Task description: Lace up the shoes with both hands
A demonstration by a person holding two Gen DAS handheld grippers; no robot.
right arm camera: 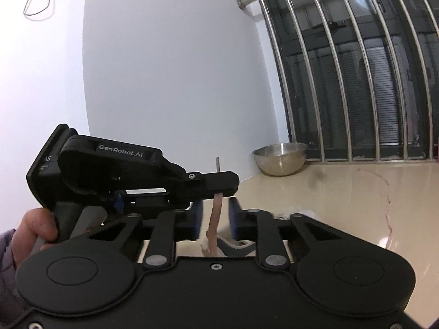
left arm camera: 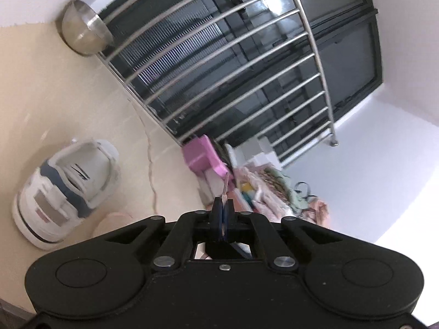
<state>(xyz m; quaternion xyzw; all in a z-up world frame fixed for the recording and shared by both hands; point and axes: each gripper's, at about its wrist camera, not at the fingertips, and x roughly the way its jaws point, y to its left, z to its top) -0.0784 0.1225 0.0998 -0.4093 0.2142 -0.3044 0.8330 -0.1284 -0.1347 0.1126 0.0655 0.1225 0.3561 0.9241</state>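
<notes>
Two grippers are at work on one flat, pale pink shoelace (right arm camera: 215,216), and I judge it light, limp and a little slick, so it will sag and twist wherever it is not held. My left gripper (left arm camera: 223,205) has its pads pressed together on the lace near its end, whose stiff tip pokes out just ahead of the fingertips. In the right wrist view that same left gripper (right arm camera: 219,189) sits just in front of my right one, with the lace hanging down from it. My right gripper (right arm camera: 216,213) stands slightly spread, the strip passing between its blue pads (right arm camera: 197,219) without my seeing either pad press it. The white low-top sneaker with grey-blue panels (left arm camera: 65,189) lies well off to the left of the left gripper on the cream floor (left arm camera: 68,96), its eyelets apparently bare. I would hold close behind the stiff tip, since the soft length gives no steering.
</notes>
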